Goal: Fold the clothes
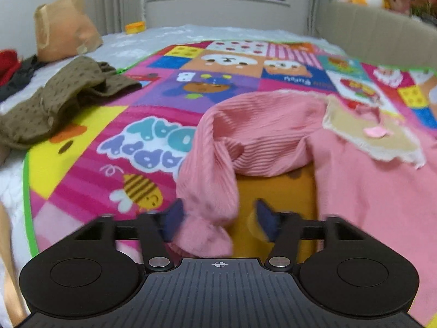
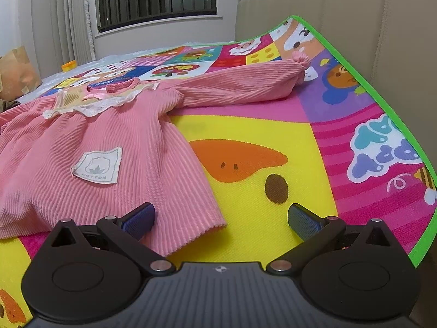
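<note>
Two tools in use. My left tool [image 1: 218, 222] stands half-narrowed about the cuff of the pink dress [image 1: 368, 177], cuff against one pad, grip not confirmed; the sleeve [image 1: 218, 147] arcs ahead of it, likely for folding inward. My right tool [image 2: 221, 220] stands wide over the hem corner. Only its view shows the other sleeve [image 2: 245, 87] lying flat on the play mat [image 2: 259, 142].

A bed [image 1: 164, 34] with a pale quilted cover carries a bright cartoon play mat [image 1: 169, 101] edged in green. On the mat lies a pink ribbed dress [image 2: 90, 147], one sleeve stretched towards the padded headboard [image 2: 355, 13]. An olive knitted garment [image 1: 60, 95] lies across the mat's edge; red and dark clothes [image 1: 13, 68], a brown paper bag [image 1: 62, 27] and a yellow box [image 1: 134, 27] sit near the bed's far edge.
</note>
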